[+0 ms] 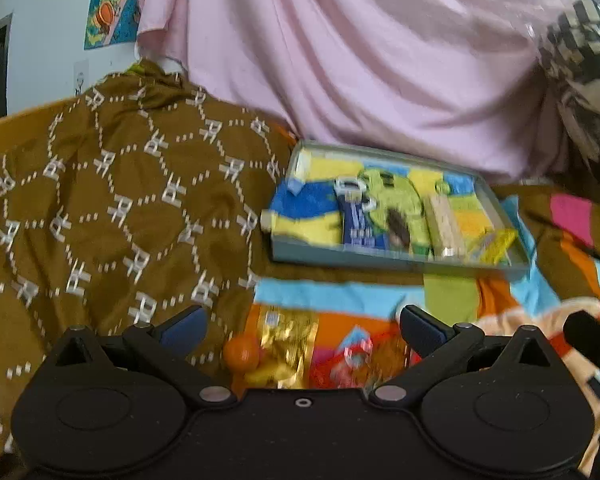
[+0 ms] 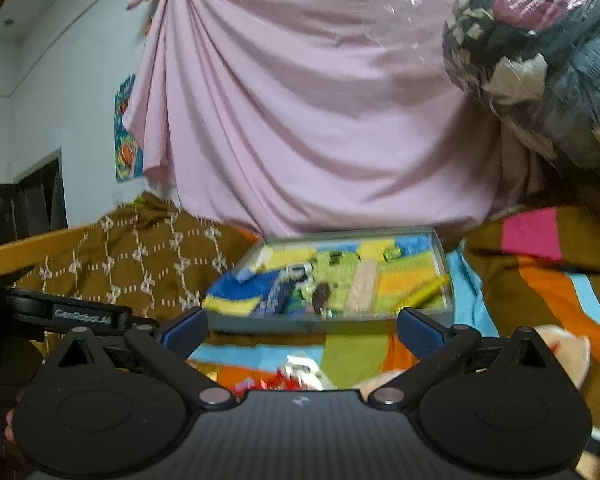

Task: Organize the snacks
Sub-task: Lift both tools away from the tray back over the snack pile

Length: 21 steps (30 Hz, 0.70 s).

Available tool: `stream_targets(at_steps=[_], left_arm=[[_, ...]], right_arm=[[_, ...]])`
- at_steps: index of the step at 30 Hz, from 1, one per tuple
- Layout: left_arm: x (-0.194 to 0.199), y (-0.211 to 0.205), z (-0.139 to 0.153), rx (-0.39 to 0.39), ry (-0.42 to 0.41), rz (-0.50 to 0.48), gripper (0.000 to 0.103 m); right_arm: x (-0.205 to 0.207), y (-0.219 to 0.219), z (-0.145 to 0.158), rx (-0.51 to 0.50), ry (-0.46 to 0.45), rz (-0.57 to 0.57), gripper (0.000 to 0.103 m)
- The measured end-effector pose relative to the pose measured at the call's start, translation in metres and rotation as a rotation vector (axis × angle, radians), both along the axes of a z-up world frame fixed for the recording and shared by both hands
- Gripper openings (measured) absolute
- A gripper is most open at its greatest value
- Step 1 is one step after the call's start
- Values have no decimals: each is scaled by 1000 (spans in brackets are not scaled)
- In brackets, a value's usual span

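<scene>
- The left gripper (image 1: 302,326) is held with its jaws spread wide and nothing clasped between its blue fingertips (image 1: 186,326).
- A gold snack packet (image 1: 286,354) is seen lying flat just under and between those spread jaws, with a small orange ball (image 1: 241,354) touching its left edge.
- A red wrapped snack (image 1: 356,364), blurred, is seen beside the gold packet, toward the right finger.
- A grey tray (image 1: 396,260) is placed ahead of the left gripper and a little to its right, well beyond the fingertips, on the multicoloured blanket (image 1: 332,294).
- Inside the tray, a dark blue packet (image 1: 360,224), a green packet (image 1: 400,210), a pale bar (image 1: 444,226) and a yellow packet (image 1: 496,246) are laid side by side.
- The right gripper (image 2: 302,326) is likewise held released, with nothing between its fingers.
- The tray (image 2: 300,324) is seen directly ahead of the right gripper, its near wall just past the fingertips.
- A brown patterned cloth (image 1: 100,200) is draped to the left of both grippers, and a pink sheet (image 2: 312,120) is hung behind the tray.
</scene>
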<state>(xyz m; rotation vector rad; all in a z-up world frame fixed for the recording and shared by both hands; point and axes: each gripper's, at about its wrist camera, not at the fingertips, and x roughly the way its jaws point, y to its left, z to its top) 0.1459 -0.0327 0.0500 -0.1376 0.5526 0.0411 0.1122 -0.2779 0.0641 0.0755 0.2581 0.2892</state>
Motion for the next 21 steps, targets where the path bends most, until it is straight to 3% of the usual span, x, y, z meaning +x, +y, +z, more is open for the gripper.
stream_targets(at_steps=[14, 21], left_arm=[[-49, -5, -44, 115, 86, -148, 102], [-53, -10, -50, 151, 100, -199, 102]], right_arm=[[-25, 5, -30, -100, 228, -39, 103], [-18, 12, -41, -148, 323, -20, 103]])
